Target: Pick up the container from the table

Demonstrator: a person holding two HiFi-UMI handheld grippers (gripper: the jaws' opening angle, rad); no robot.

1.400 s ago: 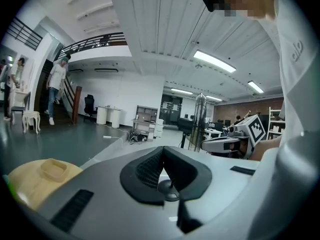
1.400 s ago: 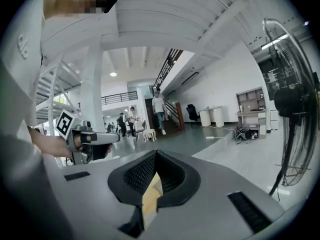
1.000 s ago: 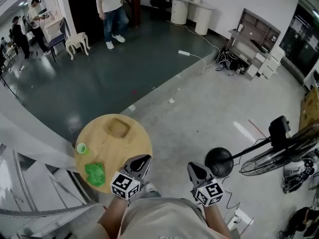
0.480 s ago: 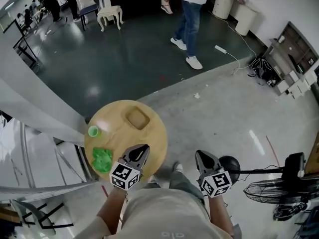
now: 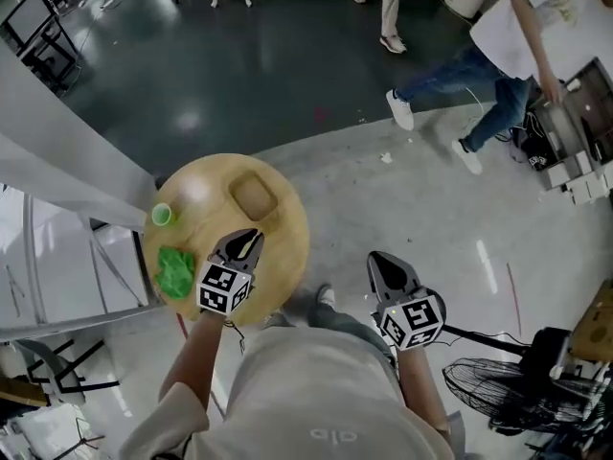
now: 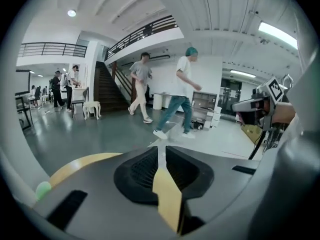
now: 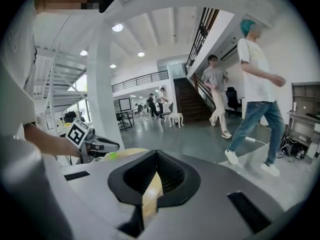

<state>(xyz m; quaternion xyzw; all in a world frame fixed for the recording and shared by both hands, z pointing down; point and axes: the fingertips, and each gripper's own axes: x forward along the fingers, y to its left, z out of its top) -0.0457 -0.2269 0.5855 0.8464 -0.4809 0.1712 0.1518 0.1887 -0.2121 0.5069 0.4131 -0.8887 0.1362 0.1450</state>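
Note:
The container (image 5: 254,196) is a small square tan box standing on the far half of the round wooden table (image 5: 287,228). My left gripper (image 5: 249,237) hangs over the table's near side, pointing at the container and a short way from it. Its jaws are opening, a thin slit shows between them, and nothing is in it. In the left gripper view the left gripper (image 6: 161,151) looks across the table's rim (image 6: 82,161). My right gripper (image 5: 381,261) is right of the table over the floor, shut and empty. The right gripper (image 7: 157,155) sees the left gripper (image 7: 97,145) beside it.
A small green cup (image 5: 161,215) and a crumpled green thing (image 5: 174,271) sit on the table's left side. White stair rails (image 5: 57,199) run past the table's left. A person (image 5: 508,36) walks at the far right. A floor fan (image 5: 522,396) stands near right.
Both grippers have moved forward. The left one has gone from the table's near edge to over its surface, closer to the container, and its jaws have parted slightly. A person has crossed to the right.

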